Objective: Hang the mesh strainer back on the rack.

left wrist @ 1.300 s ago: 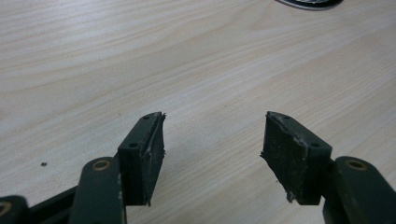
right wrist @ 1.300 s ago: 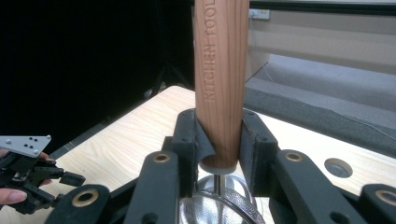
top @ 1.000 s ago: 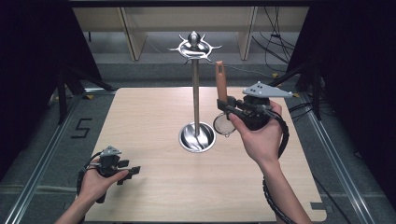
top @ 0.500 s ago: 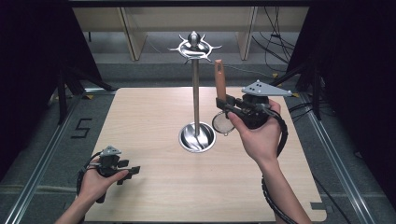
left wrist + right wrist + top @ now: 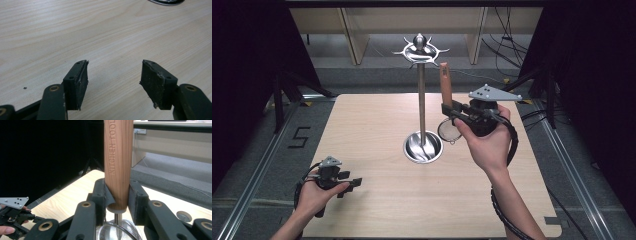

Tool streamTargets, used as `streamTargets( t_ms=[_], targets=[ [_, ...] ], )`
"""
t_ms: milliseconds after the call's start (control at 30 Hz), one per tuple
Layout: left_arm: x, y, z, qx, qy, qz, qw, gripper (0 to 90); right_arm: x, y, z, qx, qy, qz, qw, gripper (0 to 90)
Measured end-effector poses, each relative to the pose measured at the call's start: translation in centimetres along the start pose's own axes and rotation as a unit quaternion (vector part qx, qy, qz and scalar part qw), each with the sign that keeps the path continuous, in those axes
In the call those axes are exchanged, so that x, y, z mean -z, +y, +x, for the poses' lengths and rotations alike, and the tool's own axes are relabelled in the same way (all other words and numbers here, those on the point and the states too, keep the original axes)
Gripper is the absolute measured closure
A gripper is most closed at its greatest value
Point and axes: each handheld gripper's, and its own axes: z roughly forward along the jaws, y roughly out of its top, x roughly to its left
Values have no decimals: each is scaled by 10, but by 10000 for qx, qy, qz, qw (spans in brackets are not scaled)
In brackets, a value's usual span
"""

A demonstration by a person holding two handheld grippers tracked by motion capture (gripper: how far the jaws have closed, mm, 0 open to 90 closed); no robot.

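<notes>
A strainer with a wooden handle [image 5: 445, 82] stands upright in my right gripper [image 5: 451, 111], which is shut on the handle's lower end. Its round mesh bowl [image 5: 449, 131] hangs below the jaws. In the right gripper view the handle [image 5: 118, 165], printed KITCHEN TOOL, rises between the pads [image 5: 133, 195], with the mesh [image 5: 117, 231] underneath. Just left of the strainer stands a tall metal stand [image 5: 421, 100] with a crown of hooks [image 5: 420, 50] and a round base [image 5: 423, 147]. My left gripper [image 5: 354, 182] rests low at the table's front left, open and empty [image 5: 113, 80].
The light wooden table [image 5: 362, 105] has bare surface around the stand's base. The base's rim [image 5: 166, 1] shows at the top of the left gripper view. Dark curtains flank both sides, and wooden shelving [image 5: 357, 35] stands beyond the far edge.
</notes>
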Motion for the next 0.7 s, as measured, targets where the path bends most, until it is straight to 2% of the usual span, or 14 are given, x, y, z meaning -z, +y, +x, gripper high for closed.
streamTargets(
  t_ms=[33, 67, 133, 167, 233, 267, 367, 467, 500, 567, 667, 700],
  targets=[
    [0, 0, 0, 0, -4, 8, 10000, 376, -1, 0, -1, 56, 2, -36, 10000, 711],
    [0, 0, 0, -4, -11, 24, 10000, 377, -2, 0, 0, -7, -6, -21, 10000, 711],
    [0, 0, 0, -1, -7, 18, 10000, 377, -3, 1, -2, 108, -28, -53, 9999, 711],
    [0, 0, 0, 1, 2, 3, 10000, 377, -3, 1, -1, 23, 1, 9, 10000, 711],
    [2, 0, 2, -102, -26, 105, 9999, 377, -4, 1, -2, 112, -25, -52, 9999, 711],
    [2, 0, 2, -88, -23, 93, 9999, 377, -4, 1, -2, 124, -61, -58, 9999, 711],
    [2, 0, 1, -90, -28, 86, 9999, 377, -4, 2, -1, 26, 0, -27, 10000, 711],
    [2, 0, 1, -92, 31, 109, 9999, 377, -6, 2, -2, 103, 24, -72, 9999, 711],
    [2, 0, 1, -64, 33, 89, 9999, 377, -6, 2, 0, -40, 30, 8, 10000, 711],
    [1, -1, 0, 9, 56, 34, 10000, 377, -8, 3, -1, 100, 33, -40, 9999, 711],
    [0, -1, 1, 7, 0, 26, 10000, 377, -9, 3, -1, 9, 70, 5, 10000, 711],
    [0, -1, 1, 10, 1, 24, 10000, 377, -9, 3, -1, -22, 13, 2, 10000, 711]
  ],
)
